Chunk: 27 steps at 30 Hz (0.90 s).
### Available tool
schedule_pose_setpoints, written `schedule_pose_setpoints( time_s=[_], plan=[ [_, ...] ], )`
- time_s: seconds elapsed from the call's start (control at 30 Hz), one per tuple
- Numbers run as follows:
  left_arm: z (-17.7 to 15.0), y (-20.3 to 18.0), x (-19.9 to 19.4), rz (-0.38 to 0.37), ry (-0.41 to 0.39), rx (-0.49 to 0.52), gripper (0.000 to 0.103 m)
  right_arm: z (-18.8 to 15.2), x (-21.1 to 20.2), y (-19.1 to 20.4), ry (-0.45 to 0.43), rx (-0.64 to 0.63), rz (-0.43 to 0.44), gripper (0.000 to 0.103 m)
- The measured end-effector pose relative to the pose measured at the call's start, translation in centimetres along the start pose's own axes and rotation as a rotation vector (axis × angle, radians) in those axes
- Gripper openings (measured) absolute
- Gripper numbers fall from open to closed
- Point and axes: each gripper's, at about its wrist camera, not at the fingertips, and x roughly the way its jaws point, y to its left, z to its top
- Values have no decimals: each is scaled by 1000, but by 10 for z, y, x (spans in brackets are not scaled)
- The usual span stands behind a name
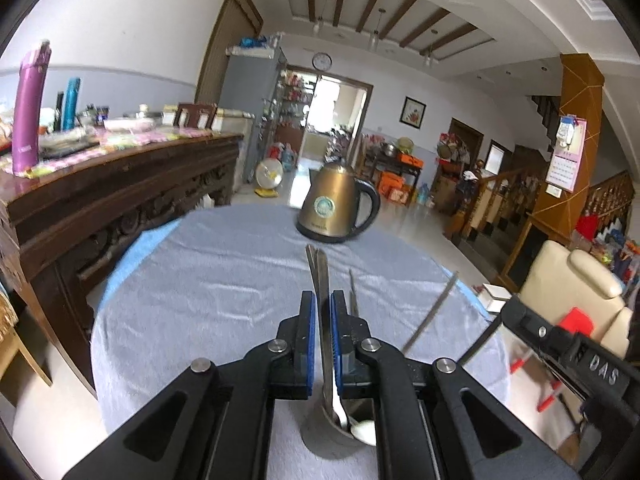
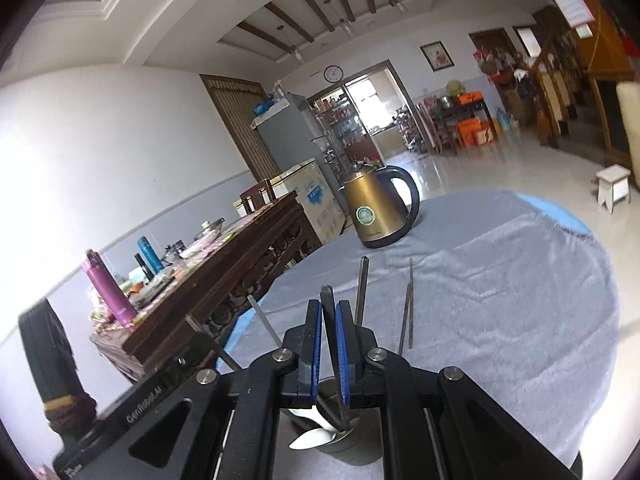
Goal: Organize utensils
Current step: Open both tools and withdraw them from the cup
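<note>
Steel handles stand upright in both grips: the left gripper (image 1: 323, 312) is clamped on a spoon handle (image 1: 321, 276), the right gripper (image 2: 329, 320) on another utensil (image 2: 329, 312). Below each, at lower centre, sits the metal cup (image 1: 320, 436). Best to lower each straight down, loosening only once the tip is inside the cup, so the chopsticks (image 2: 408, 312) already there aren't knocked.
</note>
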Motion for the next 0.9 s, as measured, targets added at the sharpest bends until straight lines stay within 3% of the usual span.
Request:
schedule_pose_setpoints(
  time_s=[0.13, 0.27, 0.47, 0.67, 0.8, 0.9],
  plan=[
    [-3, 1, -17, -36, 13, 2, 50, 7, -13, -10, -25, 57, 25, 38],
    [-6, 0, -39, -36, -18, 50, 65, 15, -32, -22, -76, 79, -9, 39],
    [-8, 7, -57, -30, -2, 68, 75, 19, -49, -46, -72, 143, -49, 39],
    [-10, 6, -56, 114, 42, 146, 77, 17, -59, -61, -45, 174, -75, 39],
    [-8, 7, -55, 214, 70, 186, 77, 12, -62, -64, -5, 177, -87, 56],
    [-7, 7, -60, 249, 59, 210, 77, 7, -66, -58, 1, 138, -99, 56]
  ],
)
